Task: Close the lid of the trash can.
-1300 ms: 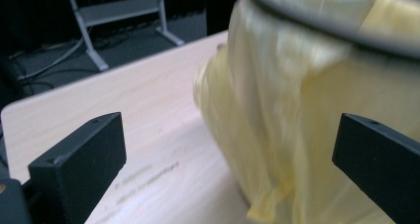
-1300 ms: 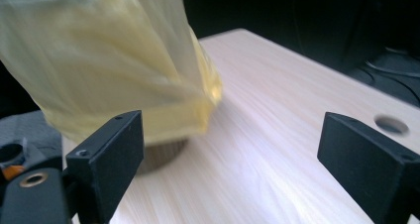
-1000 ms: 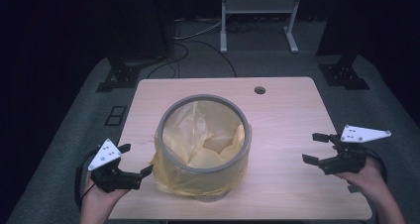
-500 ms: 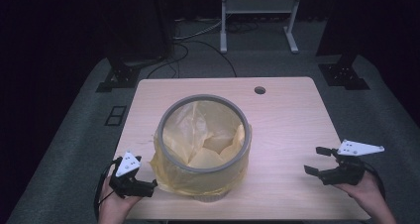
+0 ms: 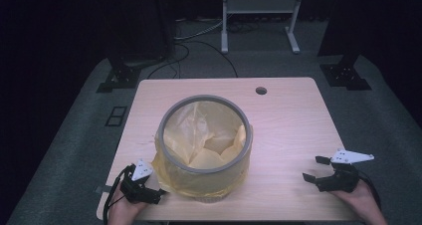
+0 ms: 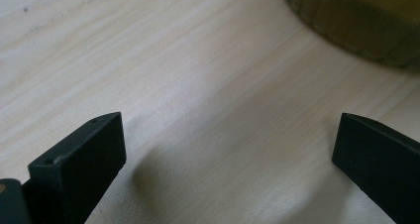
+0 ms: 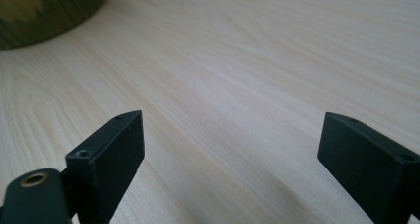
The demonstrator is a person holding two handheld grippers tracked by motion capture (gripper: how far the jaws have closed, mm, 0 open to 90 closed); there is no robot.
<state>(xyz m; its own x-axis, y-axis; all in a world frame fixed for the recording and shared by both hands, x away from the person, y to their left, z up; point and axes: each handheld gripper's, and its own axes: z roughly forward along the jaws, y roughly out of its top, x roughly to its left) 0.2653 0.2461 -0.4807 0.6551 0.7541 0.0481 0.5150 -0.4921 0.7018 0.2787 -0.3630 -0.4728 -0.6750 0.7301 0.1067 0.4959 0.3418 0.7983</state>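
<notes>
A: At the table's [image 5: 298, 115] near edge: yellow-lined bin [image 5: 204, 148], bag folded over the rim, seemingly fitted.
B: Left tool [image 5: 149, 195] spread beside it; right tool [image 5: 316, 172] spread, empty, well apart. Little left.

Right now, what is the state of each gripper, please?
Left gripper: open, holding nothing, beside the lined bin.
Right gripper: open, holding nothing, over the bare table.

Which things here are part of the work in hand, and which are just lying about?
Part of the work:
- bin on the table
- yellow liner bag inside it, folded over the rim
- left hand-held gripper, open, beside the bin
- right hand-held gripper, open, off to the side

Just lying about:
- metal stand behind the table
- cables on the floor
</notes>
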